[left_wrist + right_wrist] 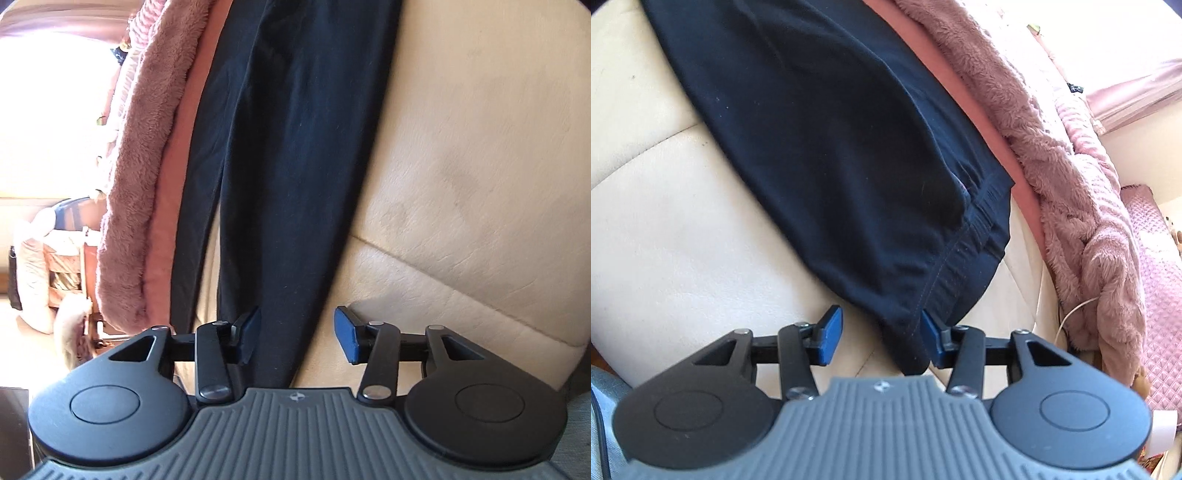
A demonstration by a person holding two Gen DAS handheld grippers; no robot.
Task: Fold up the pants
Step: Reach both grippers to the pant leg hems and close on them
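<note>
Right now the dark navy soft-knit pants [280,155] lie flat on the cream leather sofa cushion [461,155], their long axis running away from both of my grippers. On the left gripper [297,338] the jaws are spread, and the narrow leg end passes between them, close to the left pad and apart from the right one. On the right gripper [881,338] the jaws are also spread, with the stitched elastic waistband corner [964,254] lying between them and touching the right pad. Each hand sits at its own end, so neither is nearer overall. I judge the coming move to be closing on both ends. A fluffy pink blanket [1071,177] lies just beyond the pants. No containers are in view.
</note>
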